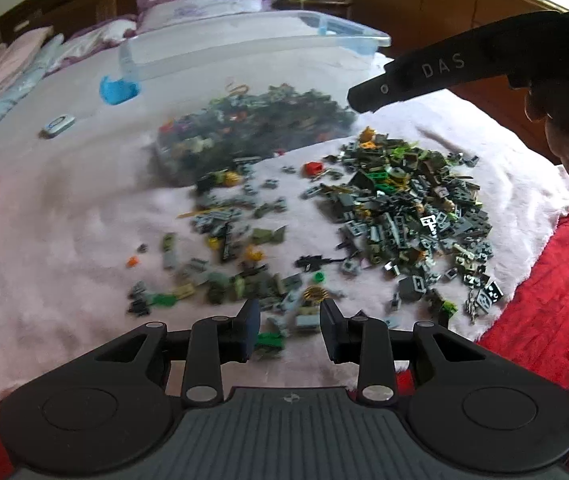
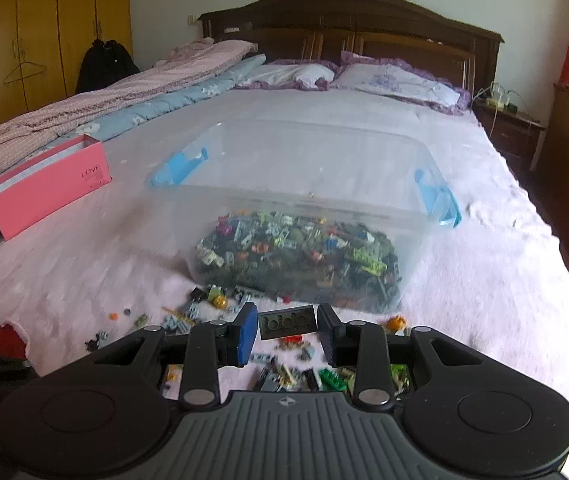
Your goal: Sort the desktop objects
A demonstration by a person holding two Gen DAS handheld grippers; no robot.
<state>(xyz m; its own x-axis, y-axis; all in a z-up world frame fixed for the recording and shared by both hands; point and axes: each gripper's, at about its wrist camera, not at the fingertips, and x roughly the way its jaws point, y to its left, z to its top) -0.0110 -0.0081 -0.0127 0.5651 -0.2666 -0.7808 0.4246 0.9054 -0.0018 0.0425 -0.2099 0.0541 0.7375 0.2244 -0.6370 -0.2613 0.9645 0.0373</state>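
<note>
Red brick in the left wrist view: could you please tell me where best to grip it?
Pinch the red brick across its opposite side walls, coming from straight above: it looks like a compact block lying on the blanket between the loose piles, with little crowding it.

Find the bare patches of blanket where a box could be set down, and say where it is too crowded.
Free: the blanket between the pink box and the clear bin, and right of the bin. Crowded: the loose bricks in front of the bin, near both grippers.
</note>
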